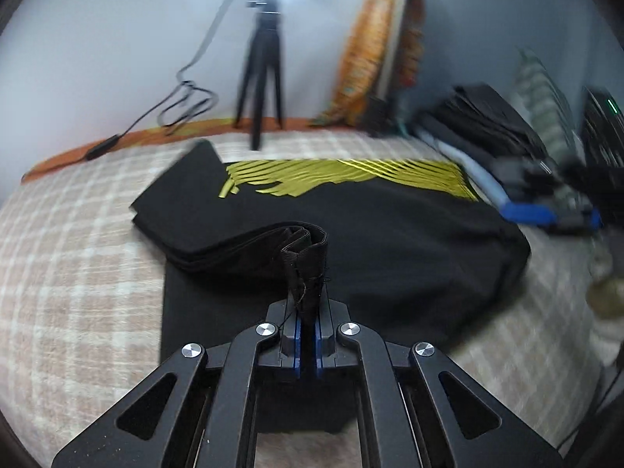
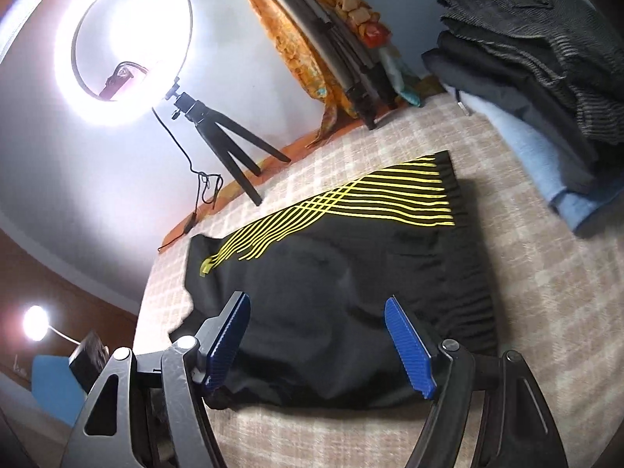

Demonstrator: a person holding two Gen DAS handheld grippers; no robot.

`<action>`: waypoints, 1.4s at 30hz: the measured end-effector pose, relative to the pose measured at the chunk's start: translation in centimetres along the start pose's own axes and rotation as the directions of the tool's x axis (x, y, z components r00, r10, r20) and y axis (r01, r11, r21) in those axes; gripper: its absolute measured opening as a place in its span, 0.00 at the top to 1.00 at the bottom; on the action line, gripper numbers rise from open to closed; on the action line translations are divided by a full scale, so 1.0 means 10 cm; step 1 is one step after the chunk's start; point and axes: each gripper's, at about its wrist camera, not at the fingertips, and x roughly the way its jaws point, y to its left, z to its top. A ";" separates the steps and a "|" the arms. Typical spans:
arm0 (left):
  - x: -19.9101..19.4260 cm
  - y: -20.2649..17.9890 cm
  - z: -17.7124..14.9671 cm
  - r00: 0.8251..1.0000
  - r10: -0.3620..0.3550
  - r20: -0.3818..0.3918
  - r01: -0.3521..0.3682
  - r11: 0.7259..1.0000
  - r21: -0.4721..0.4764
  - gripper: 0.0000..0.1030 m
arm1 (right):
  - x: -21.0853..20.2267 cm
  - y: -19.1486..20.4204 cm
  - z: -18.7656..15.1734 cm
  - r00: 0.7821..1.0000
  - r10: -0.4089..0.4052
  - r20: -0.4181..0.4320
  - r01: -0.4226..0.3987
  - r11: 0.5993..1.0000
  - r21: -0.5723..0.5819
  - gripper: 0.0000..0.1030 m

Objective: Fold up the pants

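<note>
Black pants (image 1: 390,226) with yellow stripes lie partly folded on a checked bed cover (image 1: 78,265). My left gripper (image 1: 308,312) is shut on a bunched black hem or waistband edge of the pants, lifted a little above the rest of the cloth. In the right wrist view the pants (image 2: 331,273) lie flat with the yellow stripes at their far side. My right gripper (image 2: 316,335) is open and empty, its blue pads (image 2: 409,347) spread just above the near edge of the pants.
A ring light (image 2: 121,39) on a black tripod (image 1: 261,78) stands at the far edge by the wall, with its cable (image 1: 175,109). A pile of folded clothes (image 2: 546,78) sits at the right. An orange patterned cloth (image 1: 370,50) leans against the wall.
</note>
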 end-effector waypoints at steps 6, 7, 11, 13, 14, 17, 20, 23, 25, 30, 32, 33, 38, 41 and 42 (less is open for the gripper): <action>-0.12 -0.43 -0.20 1.000 0.013 -0.005 -0.011 0.972 0.235 0.98 | 0.22 0.16 -0.05 0.996 0.063 -0.057 -0.065 0.997 -0.040 0.27; -0.14 -0.54 -0.27 1.000 0.023 -0.006 -0.020 0.953 0.301 0.98 | 0.23 0.18 -0.06 0.996 0.069 -0.063 -0.072 0.996 -0.043 0.27; -0.16 -0.75 -0.41 0.999 0.031 -0.013 -0.023 0.914 0.405 0.98 | 0.30 0.33 -0.08 0.991 0.100 -0.092 -0.108 0.990 -0.090 0.28; -0.20 -0.76 -0.43 1.000 0.024 -0.007 -0.019 0.913 0.408 0.98 | 0.35 0.46 -0.11 0.989 0.096 -0.110 -0.112 0.983 -0.146 0.28; -0.21 -0.75 -0.43 1.000 0.016 -0.011 -0.011 0.916 0.401 0.98 | 0.38 0.52 -0.12 0.988 0.095 -0.122 -0.115 0.979 -0.168 0.28; -0.29 -0.79 -0.49 1.000 -0.003 -0.014 0.009 0.908 0.418 0.98 | 0.49 0.65 -0.16 0.985 0.082 -0.151 -0.113 0.971 -0.212 0.28; -0.36 -0.82 -0.56 1.000 -0.012 -0.016 0.018 0.898 0.440 0.98 | 0.62 0.77 -0.20 0.981 0.067 -0.180 -0.113 0.959 -0.260 0.28; -0.38 -0.84 -0.60 1.000 -0.011 -0.016 0.017 0.899 0.437 0.98 | 0.79 0.88 -0.21 0.981 0.015 -0.194 -0.076 0.946 -0.315 0.28; -0.41 -0.88 -0.63 1.000 -0.009 -0.017 0.015 0.898 0.439 0.98 | 0.91 0.95 -0.20 0.980 -0.034 -0.198 -0.038 0.936 -0.349 0.28; -0.40 -0.96 -0.65 1.000 0.003 -0.025 0.009 0.889 0.458 0.98 | 1.21 1.17 -0.17 0.964 -0.130 -0.232 0.017 0.901 -0.434 0.28; -0.41 -0.97 -0.65 1.000 0.003 -0.027 0.010 0.889 0.457 0.98 | 1.36 1.22 -0.18 0.945 -0.207 -0.254 0.071 0.885 -0.460 0.29; -0.41 -0.98 -0.65 1.000 0.002 -0.028 0.011 0.891 0.455 0.98 | 1.41 1.24 -0.18 0.938 -0.235 -0.255 0.092 0.878 -0.471 0.29; -0.40 -1.03 -0.65 0.999 0.004 -0.035 0.012 0.890 0.455 0.98 | 1.57 1.42 -0.18 0.908 -0.334 -0.252 0.147 0.818 -0.556 0.29; -0.42 -1.07 -0.65 0.999 0.000 -0.039 0.017 0.893 0.450 0.98 | 1.63 1.50 -0.22 0.889 -0.399 -0.226 0.192 0.770 -0.609 0.42; -0.41 -1.07 -0.65 0.999 -0.001 -0.040 0.019 0.895 0.446 0.98 | 1.61 1.50 -0.21 0.890 -0.400 -0.220 0.195 0.769 -0.609 0.48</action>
